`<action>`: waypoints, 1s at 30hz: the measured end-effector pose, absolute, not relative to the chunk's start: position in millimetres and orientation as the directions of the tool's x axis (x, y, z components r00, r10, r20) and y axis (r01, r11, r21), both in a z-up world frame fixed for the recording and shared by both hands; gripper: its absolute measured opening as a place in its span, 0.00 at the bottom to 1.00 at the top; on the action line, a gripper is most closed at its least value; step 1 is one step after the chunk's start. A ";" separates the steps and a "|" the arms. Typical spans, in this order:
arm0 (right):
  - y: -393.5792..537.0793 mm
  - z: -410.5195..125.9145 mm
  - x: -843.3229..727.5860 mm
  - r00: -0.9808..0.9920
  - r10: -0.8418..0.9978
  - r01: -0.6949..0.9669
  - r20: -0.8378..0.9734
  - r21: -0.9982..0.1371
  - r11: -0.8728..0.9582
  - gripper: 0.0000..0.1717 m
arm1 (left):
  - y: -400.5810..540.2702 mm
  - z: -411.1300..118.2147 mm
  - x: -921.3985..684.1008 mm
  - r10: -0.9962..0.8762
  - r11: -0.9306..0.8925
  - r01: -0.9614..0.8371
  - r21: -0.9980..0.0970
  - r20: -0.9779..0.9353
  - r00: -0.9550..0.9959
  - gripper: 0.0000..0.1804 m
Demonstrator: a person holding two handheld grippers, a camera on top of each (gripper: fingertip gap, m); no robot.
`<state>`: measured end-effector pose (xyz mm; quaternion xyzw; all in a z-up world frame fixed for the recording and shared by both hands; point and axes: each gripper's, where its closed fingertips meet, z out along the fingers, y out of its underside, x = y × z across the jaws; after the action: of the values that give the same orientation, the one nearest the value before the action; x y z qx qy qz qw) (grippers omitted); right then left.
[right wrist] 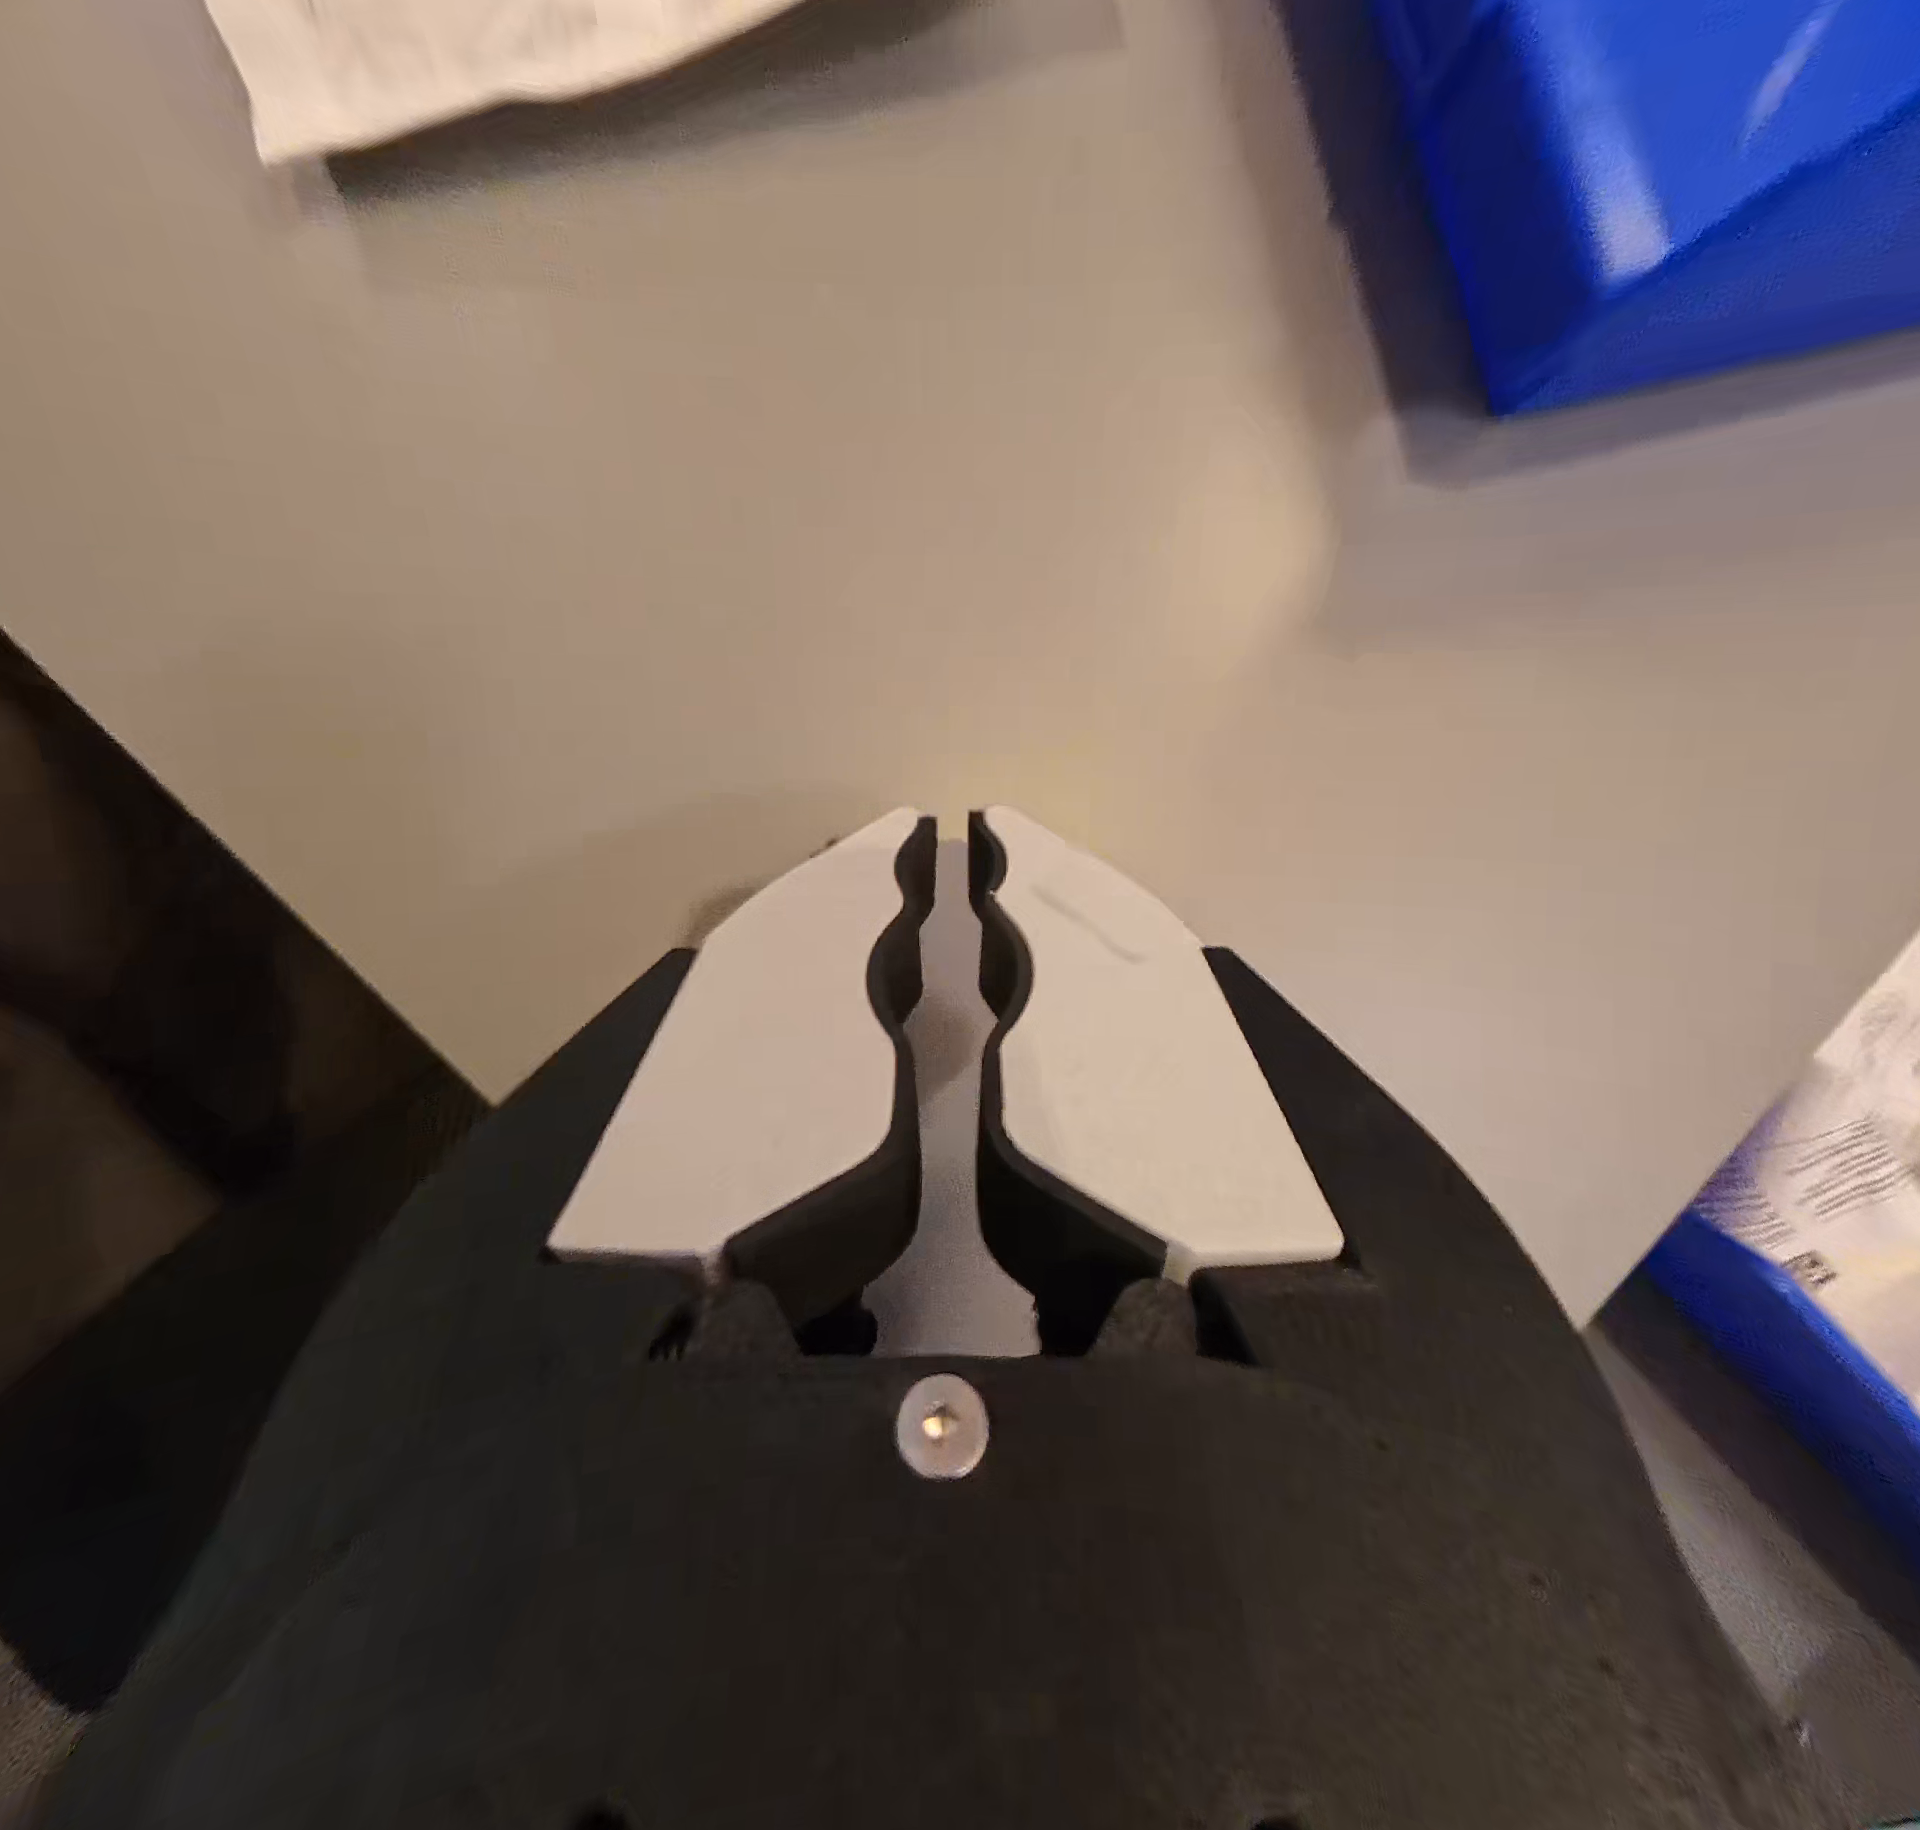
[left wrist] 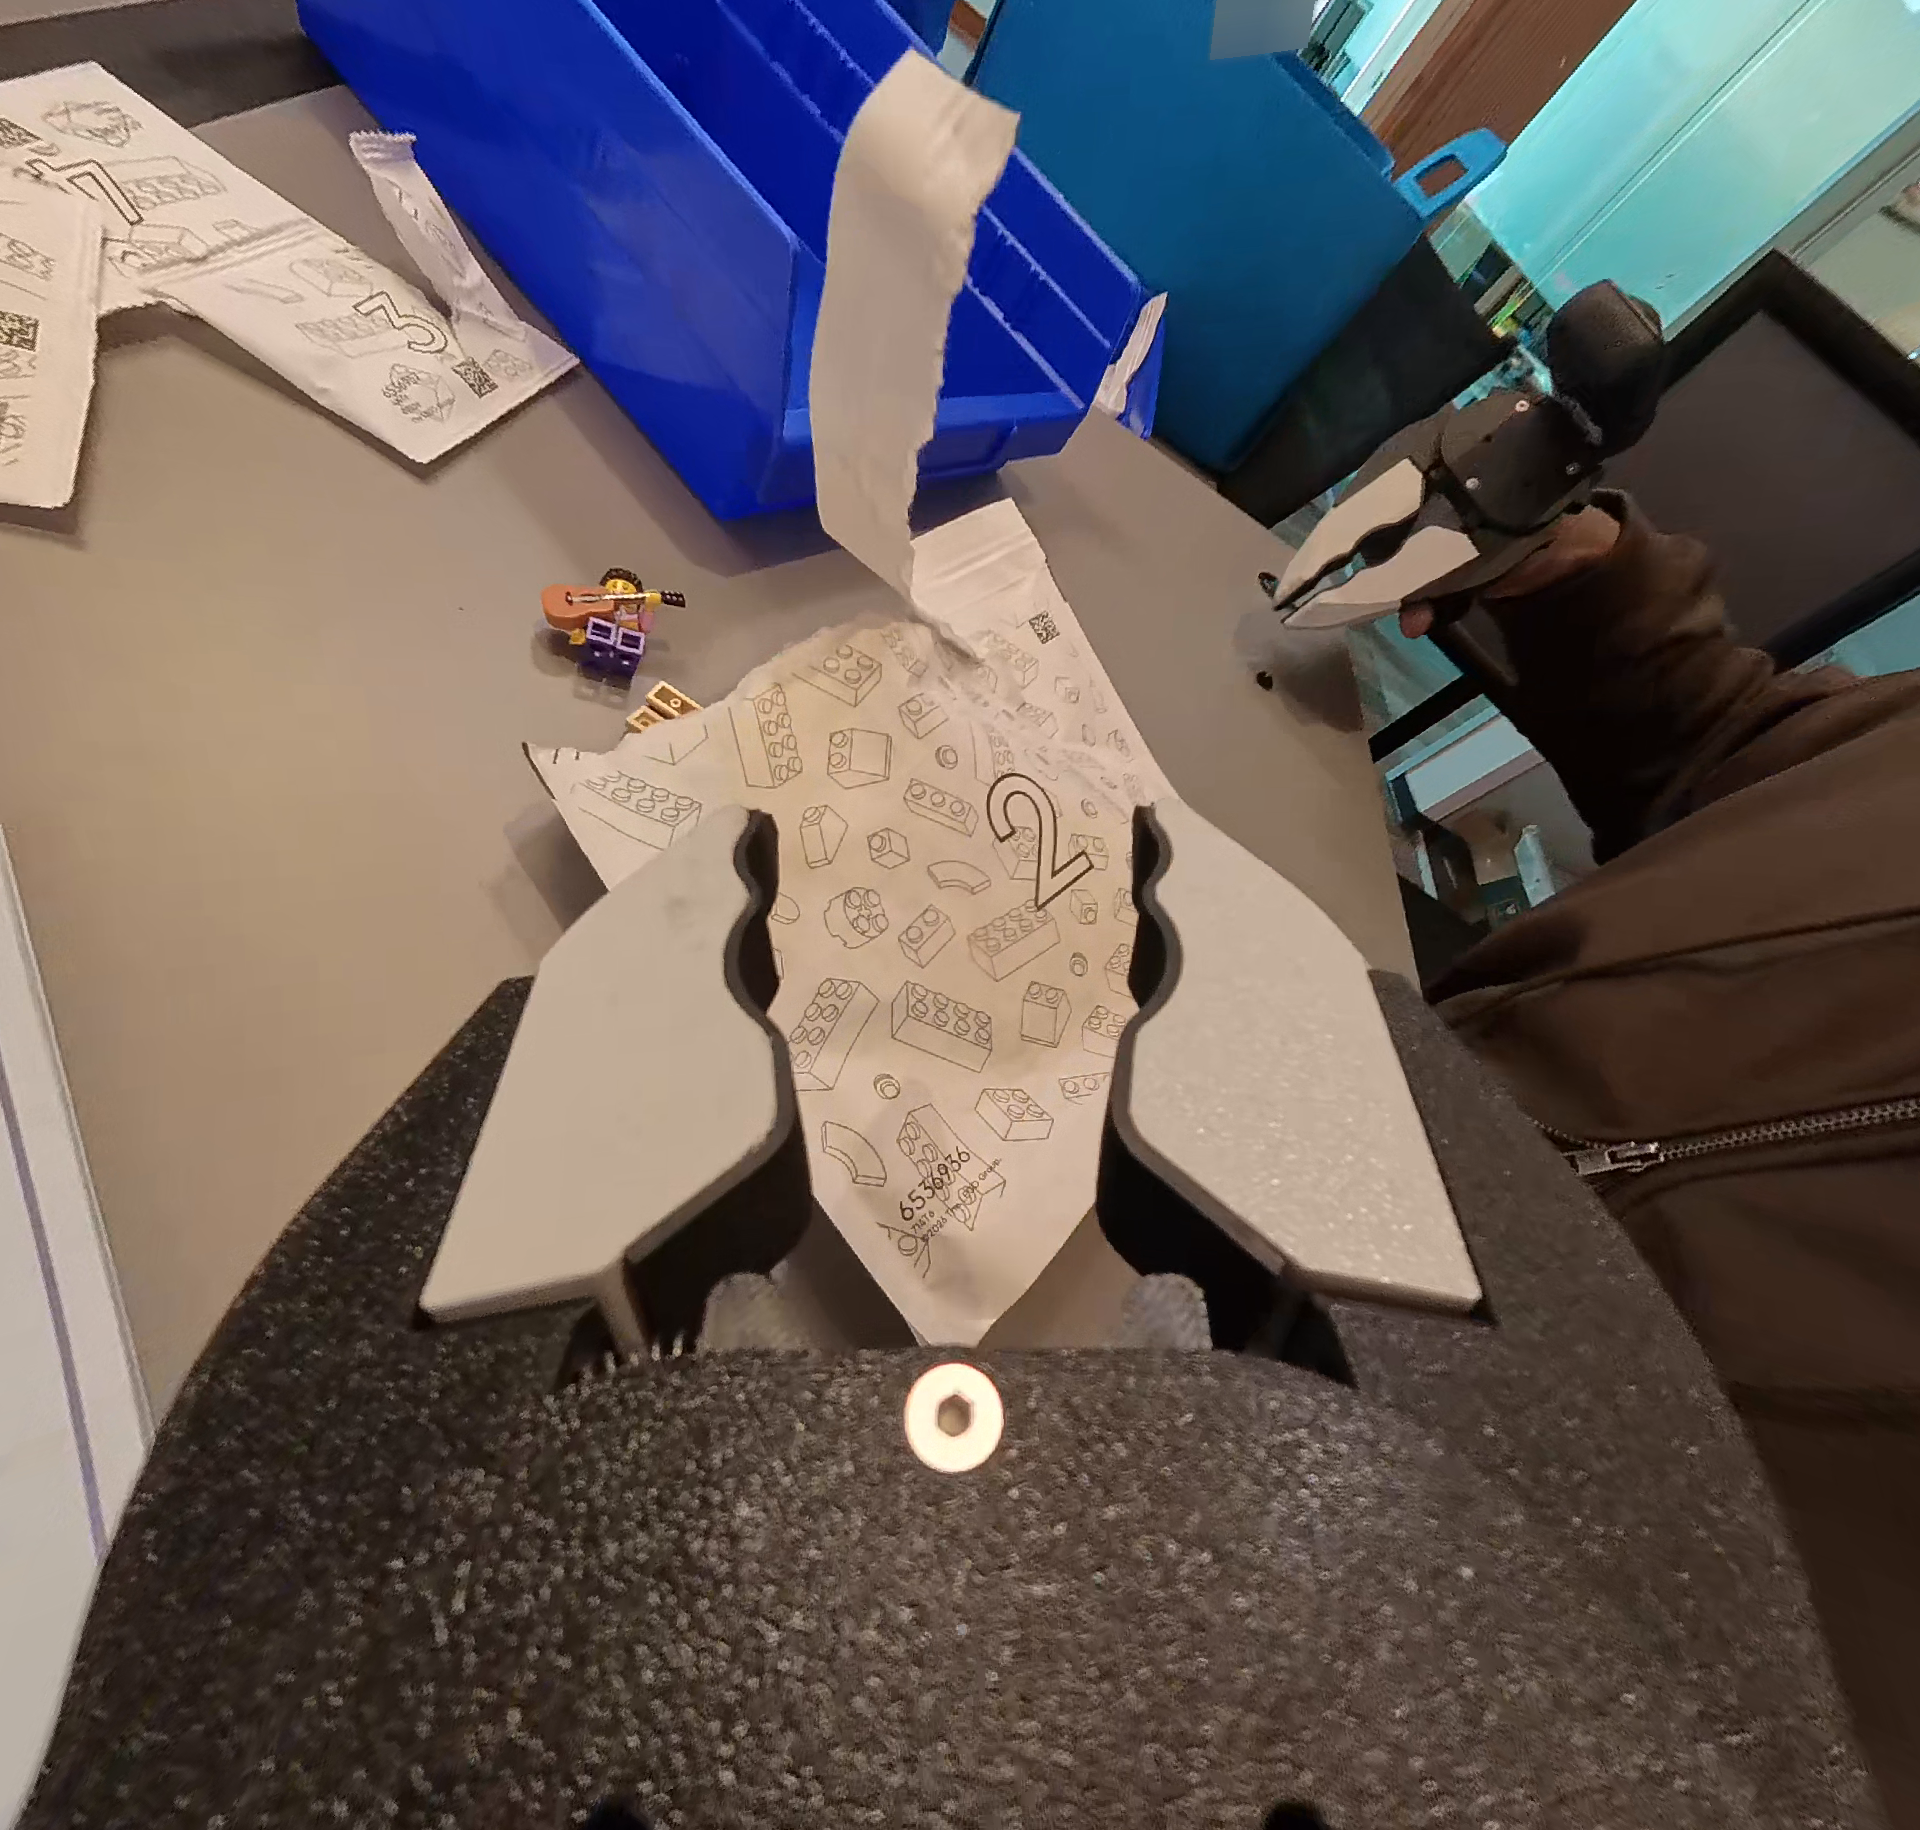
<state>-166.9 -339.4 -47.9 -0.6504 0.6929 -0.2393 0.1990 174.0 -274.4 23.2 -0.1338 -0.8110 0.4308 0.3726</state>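
Note:
In the left wrist view my left gripper [left wrist: 951, 824] has its fingers set wide and pressing on the sides of a bulging white paper bag [left wrist: 935, 949] printed with brick outlines. The bag's top is torn open, and a long torn strip [left wrist: 894, 326] stands up from it. A toy minifigure with a guitar [left wrist: 613, 622] and small tan pieces [left wrist: 660, 708] lie on the grey table just beyond the bag. My right gripper [right wrist: 951, 819] hovers over bare table [right wrist: 727, 481], its fingertips a narrow slit apart with nothing between them. It also shows in the left wrist view [left wrist: 1294, 606], to the right of the bag.
Blue plastic bins [left wrist: 623, 170] stand behind the bag; one also shows in the right wrist view [right wrist: 1662, 170]. More printed paper bags [left wrist: 208, 263] lie at the far left. The table's edge runs near the right gripper [right wrist: 260, 845]. A person's brown sleeve [left wrist: 1662, 845] is at the right. The grippers' ends are close to 35 cm from one another.

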 end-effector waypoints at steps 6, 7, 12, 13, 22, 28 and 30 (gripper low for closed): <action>-317.8 -69.3 -174.4 -0.020 -1.000 -0.825 -0.002 -0.565 0.017 0.06 | -277.1 10.9 170.1 0.524 0.615 -0.091 -0.783 0.493 -0.694 0.37; -317.1 -70.7 -173.0 -0.014 -1.000 -0.824 0.000 -0.566 0.011 0.07 | -277.0 9.8 170.1 0.522 0.617 -0.093 -0.782 0.494 -0.695 0.37; -318.2 -77.2 -166.8 0.005 -1.000 -0.836 0.013 -0.548 -0.011 0.09 | -276.4 7.9 172.6 0.516 0.613 -0.086 -0.785 0.480 -0.709 0.37; -317.9 -77.3 -165.7 0.008 -1.000 -0.837 0.011 -0.547 -0.012 0.08 | -276.9 7.4 173.7 0.515 0.613 -0.078 -0.787 0.472 -0.715 0.37; -319.4 -75.8 -151.5 0.035 -0.999 -0.821 0.008 -0.570 -0.033 0.07 | -303.5 11.8 173.5 0.596 0.590 0.063 -0.805 0.381 -0.707 0.41; -320.7 -64.7 -132.7 0.074 -0.997 -0.786 0.003 -0.616 -0.060 0.06 | -328.6 0.8 149.8 0.782 0.565 0.362 -0.742 0.341 -0.522 0.45; -321.2 -62.4 -128.7 0.084 -0.996 -0.779 0.005 -0.623 -0.069 0.06 | -328.2 -5.6 134.4 0.802 0.589 0.431 -0.684 0.428 -0.416 0.45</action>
<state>-128.7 -321.2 -62.4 -0.6955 0.6383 -0.2251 0.2412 134.4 -328.2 -5.6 -0.3826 -0.8056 0.2433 0.3813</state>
